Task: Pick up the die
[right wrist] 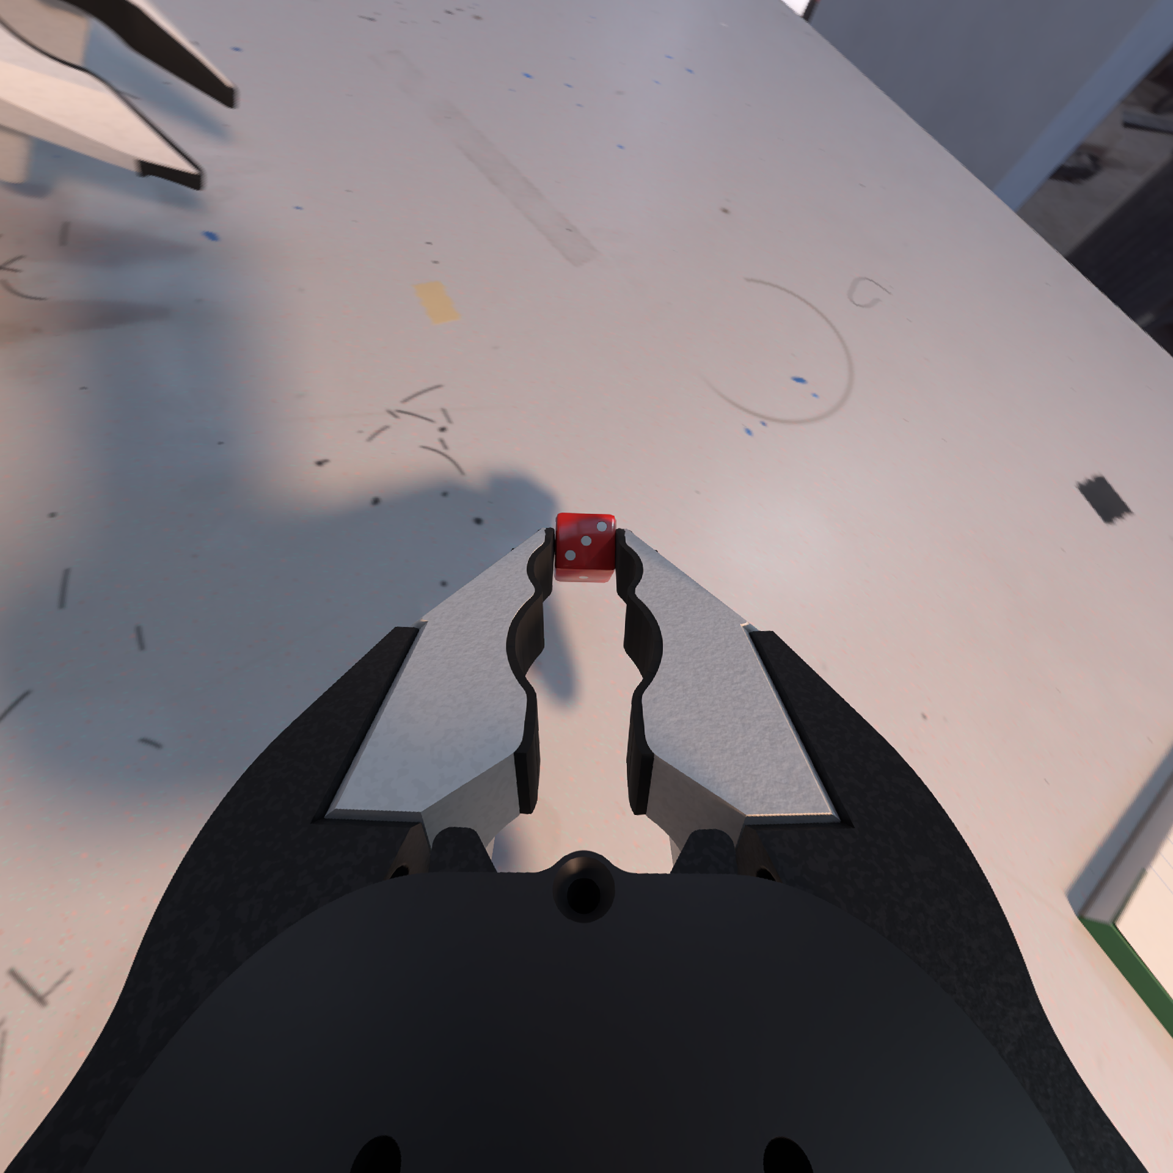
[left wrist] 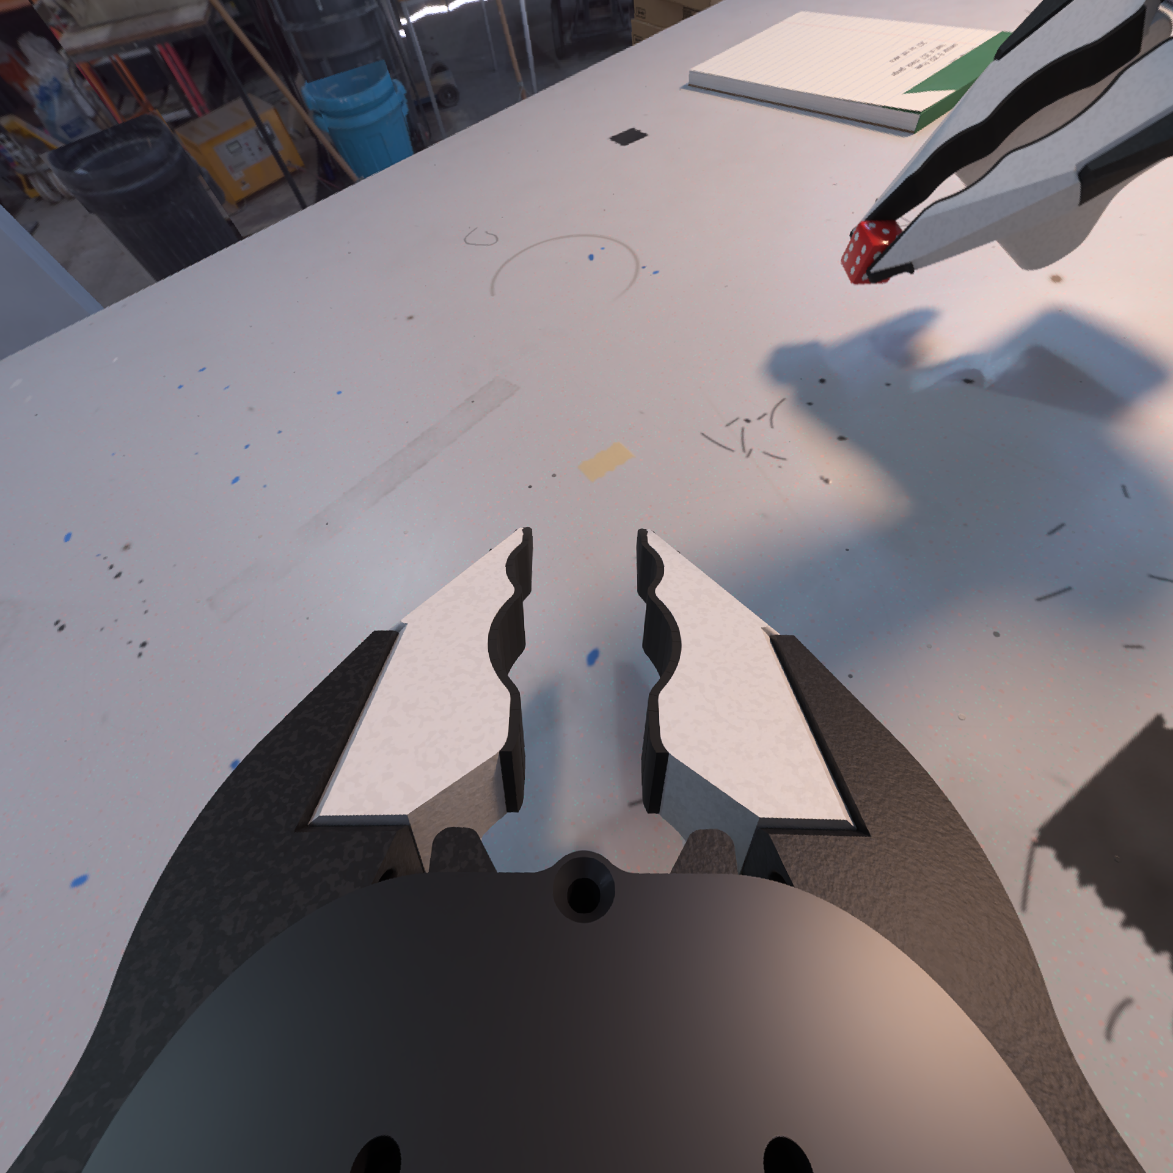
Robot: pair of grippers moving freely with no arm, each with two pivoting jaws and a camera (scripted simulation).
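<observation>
The die (right wrist: pixel 584 546) is a small red cube with white pips. My right gripper (right wrist: pixel 584 539) is shut on it, pinching it between the two fingertips, and holds it above the white table (right wrist: pixel 698 190). In the left wrist view the die (left wrist: pixel 864 252) shows at the upper right, clamped in the right gripper (left wrist: pixel 883 249), whose shadow falls on the table below. My left gripper (left wrist: pixel 584 536) is open and empty, low over the table's middle, well apart from the die. It also shows in the right wrist view's top left corner (right wrist: pixel 216 136).
A lined notepad with a green cover (left wrist: pixel 844 70) lies at the far side of the table; its corner shows in the right wrist view (right wrist: pixel 1136 939). A yellow tape patch (left wrist: pixel 606 460) and a black patch (left wrist: pixel 628 136) mark the tabletop. Bins (left wrist: pixel 362 120) stand beyond the table edge.
</observation>
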